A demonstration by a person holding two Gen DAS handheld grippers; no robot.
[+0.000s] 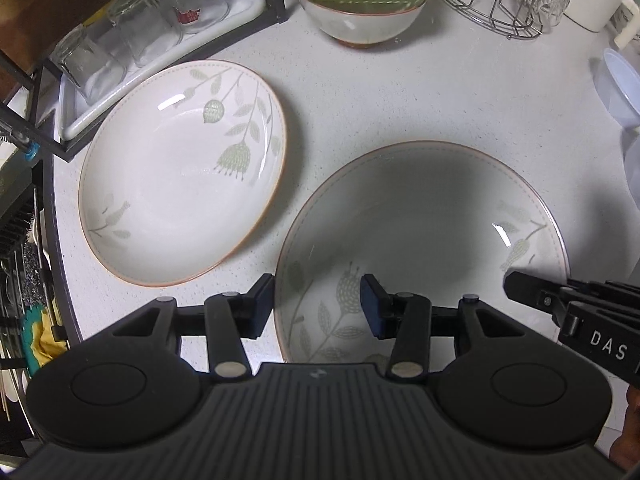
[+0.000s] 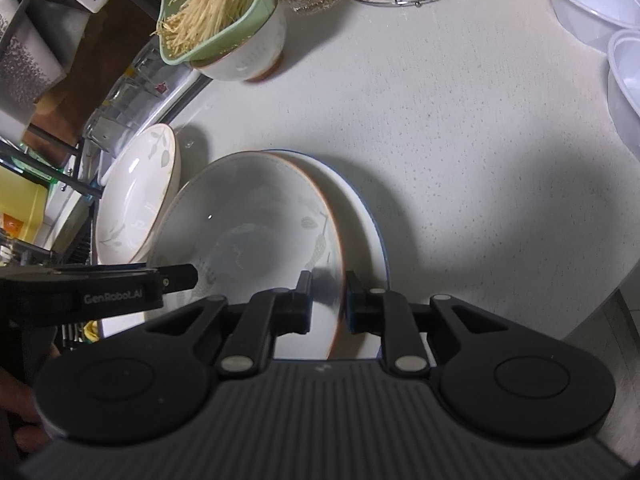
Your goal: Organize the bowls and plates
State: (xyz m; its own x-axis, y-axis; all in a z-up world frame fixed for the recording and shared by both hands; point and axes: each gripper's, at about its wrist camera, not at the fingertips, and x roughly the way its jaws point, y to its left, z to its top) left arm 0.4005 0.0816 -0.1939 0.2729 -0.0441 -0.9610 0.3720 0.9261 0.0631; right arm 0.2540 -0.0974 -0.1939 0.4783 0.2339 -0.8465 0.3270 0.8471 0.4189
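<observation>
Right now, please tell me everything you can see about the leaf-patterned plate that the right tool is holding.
The plate is a deep, glossy, ceramic-looking dish, off-white with pale green leaf and flower prints and a thin orange-brown rim. It is empty. It sits tilted inside a blue-rimmed plate on the speckled counter. The right tool pinches its near rim. The left tool straddles its opposite rim, not yet pressing.
</observation>
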